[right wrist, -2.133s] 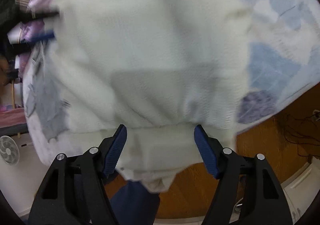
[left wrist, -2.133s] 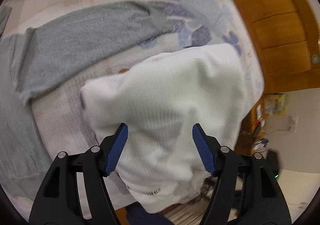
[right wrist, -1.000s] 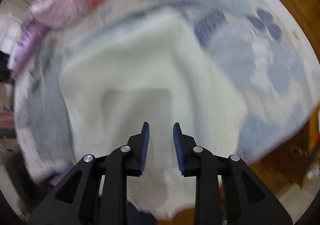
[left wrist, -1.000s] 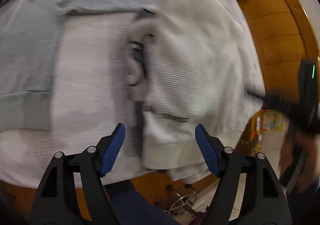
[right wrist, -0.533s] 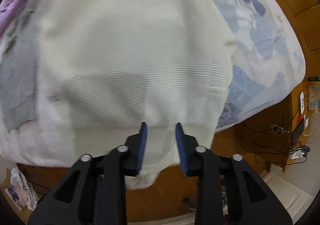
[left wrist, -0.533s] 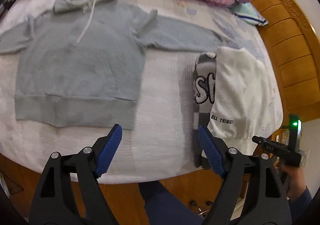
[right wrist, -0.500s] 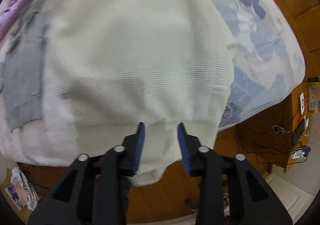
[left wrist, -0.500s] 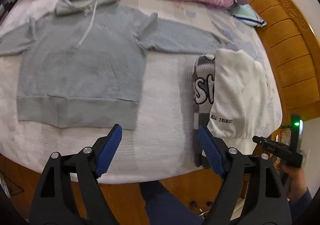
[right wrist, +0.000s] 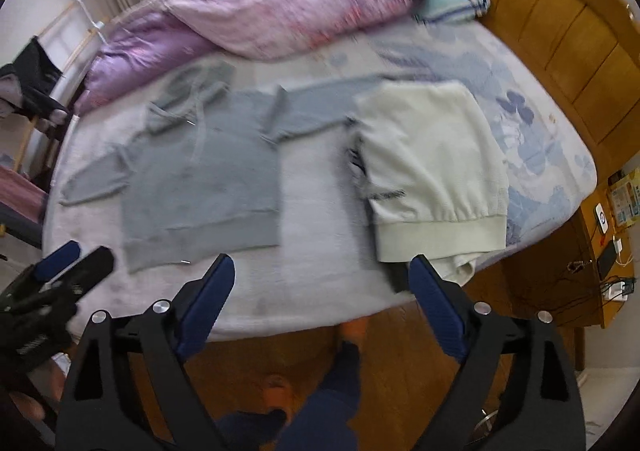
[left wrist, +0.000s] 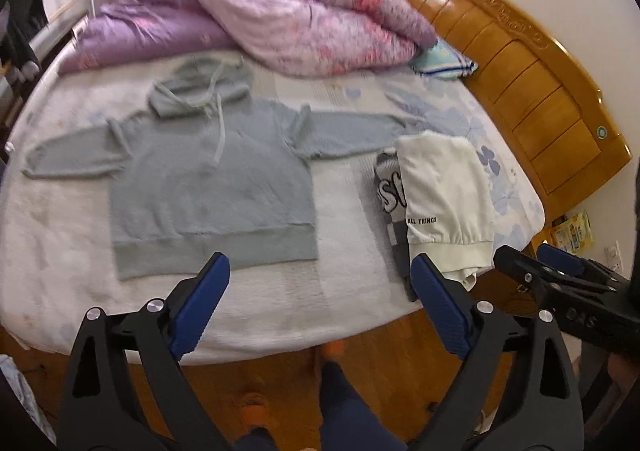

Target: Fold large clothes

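White sweater folded, right of frame; grey hoodie at centre lies flat, unfolded. Left gripper and right gripper opening, empty.

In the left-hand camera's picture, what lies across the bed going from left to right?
Grey hoodie spread flat → grey patterned garment → folded white sweater → wooden headboard.

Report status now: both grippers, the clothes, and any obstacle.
Left gripper, right gripper: opening, empty. White sweater folded; grey hoodie flat, unfolded. No obstacle.
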Demonstrator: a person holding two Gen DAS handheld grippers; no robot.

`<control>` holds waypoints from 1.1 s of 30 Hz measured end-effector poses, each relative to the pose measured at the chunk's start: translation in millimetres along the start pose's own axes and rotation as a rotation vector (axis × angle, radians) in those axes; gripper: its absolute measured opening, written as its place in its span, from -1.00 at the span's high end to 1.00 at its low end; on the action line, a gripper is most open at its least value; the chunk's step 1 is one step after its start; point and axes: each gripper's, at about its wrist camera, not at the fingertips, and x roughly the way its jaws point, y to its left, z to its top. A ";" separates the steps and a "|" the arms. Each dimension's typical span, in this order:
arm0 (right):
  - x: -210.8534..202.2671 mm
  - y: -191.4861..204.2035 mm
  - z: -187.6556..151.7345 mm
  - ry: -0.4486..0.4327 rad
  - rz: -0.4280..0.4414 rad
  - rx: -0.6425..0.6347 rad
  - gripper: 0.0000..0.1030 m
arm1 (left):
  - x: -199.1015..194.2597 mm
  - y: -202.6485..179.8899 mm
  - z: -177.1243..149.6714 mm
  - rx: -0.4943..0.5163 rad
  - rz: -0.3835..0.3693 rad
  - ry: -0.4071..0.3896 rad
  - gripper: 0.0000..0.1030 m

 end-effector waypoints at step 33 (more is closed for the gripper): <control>-253.9 22.1 -116.7 -0.298 0.124 -0.174 -0.85 | -287.6 -64.4 -120.0 -0.084 0.219 -0.294 -0.90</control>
